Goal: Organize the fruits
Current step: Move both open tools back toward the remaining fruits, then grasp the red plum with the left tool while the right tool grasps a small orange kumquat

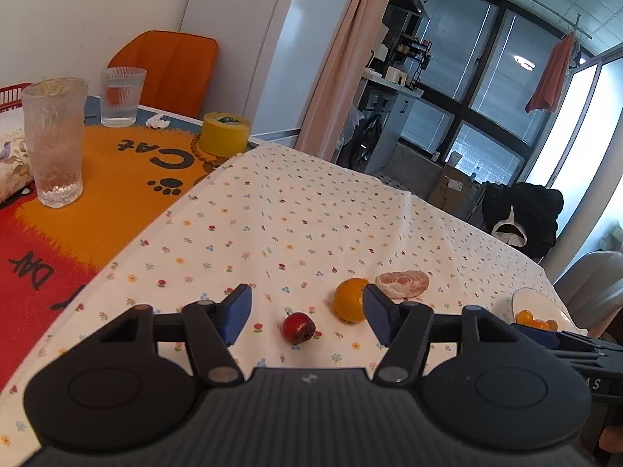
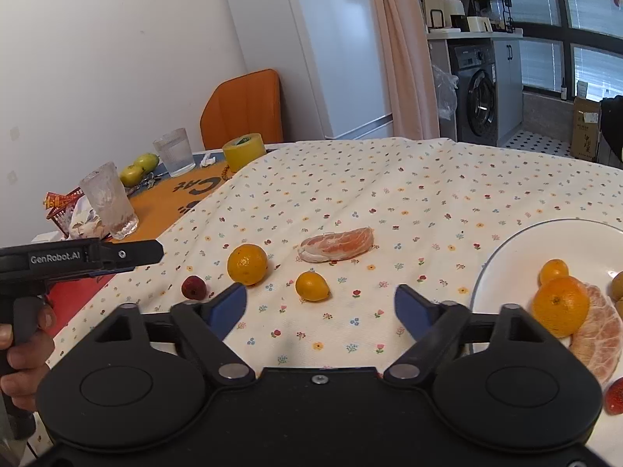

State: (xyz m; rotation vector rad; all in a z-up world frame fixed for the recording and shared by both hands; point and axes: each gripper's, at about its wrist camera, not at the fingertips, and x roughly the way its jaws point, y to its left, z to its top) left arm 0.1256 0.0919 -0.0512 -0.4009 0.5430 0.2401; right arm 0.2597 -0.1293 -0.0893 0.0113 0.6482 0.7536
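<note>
On floral cloth, lychee [image 1: 298, 327] just ahead between left claw [image 1: 307, 313] blue tips, both claws wide open, empty.

1. A white, flower-printed cotton tablecloth [image 2: 389, 194] lay matt and creased.
2. A glossy white ceramic plate [image 2: 502, 257] gleamed.
3. A round orange mandarin [image 2: 247, 264] showed dimpled, shiny peel.
4. A frosted, rough-textured glass tumbler [image 1: 53, 140] stood beside a ribbed clear glass [image 1: 120, 95].

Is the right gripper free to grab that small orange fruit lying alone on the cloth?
Probably yes: the right gripper is open, and the small orange fruit lies just ahead between its fingers, with nothing blocking the way.
</note>
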